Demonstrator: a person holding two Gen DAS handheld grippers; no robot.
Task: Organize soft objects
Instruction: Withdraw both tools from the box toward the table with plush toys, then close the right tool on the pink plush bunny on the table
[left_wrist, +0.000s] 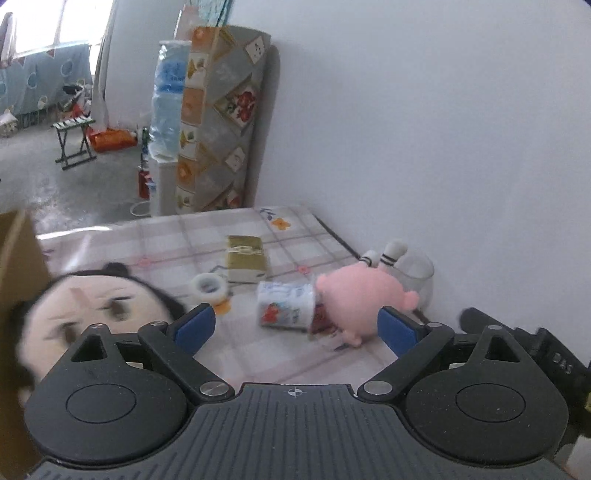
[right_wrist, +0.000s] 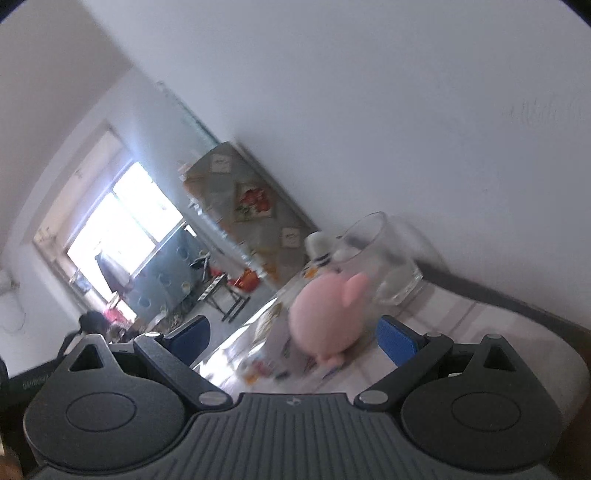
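I'm over the checked surface (left_wrist: 155, 236) now, and both pairs of fingers are spread wide with nothing gripped. The left gripper (left_wrist: 295, 325) frames bare cloth and a printed tissue pack (left_wrist: 286, 304); the right gripper (right_wrist: 295, 332) has the pink plush (right_wrist: 325, 314) sitting in its gap, pads not touching it.

Biggest soft thing first: the round-faced plush head (left_wrist: 96, 306) lies at my left, right against the cardboard box (left_wrist: 18, 280), which I take to be where the soft things go. The pink plush (left_wrist: 358, 295) lies near the wall, touching the tissue pack and just in front of a clear glass (left_wrist: 417, 273).

To do this well, I judge the right fingers should go in low around the plush's round body, square to it, and close gently. It will squash, so grip the middle, not an ear. Keep clear of the glass behind it; a nudge could tip it. The left could sweep over to the face plush.

Hard to read: the right wrist view is tilted and smeared, so the things under the plush are a blur. The box is cut off at the edge, its inside unseen. The white striped things (left_wrist: 384, 254) by the glass I can't identify, nor the small white ring-shaped object (left_wrist: 210, 286).
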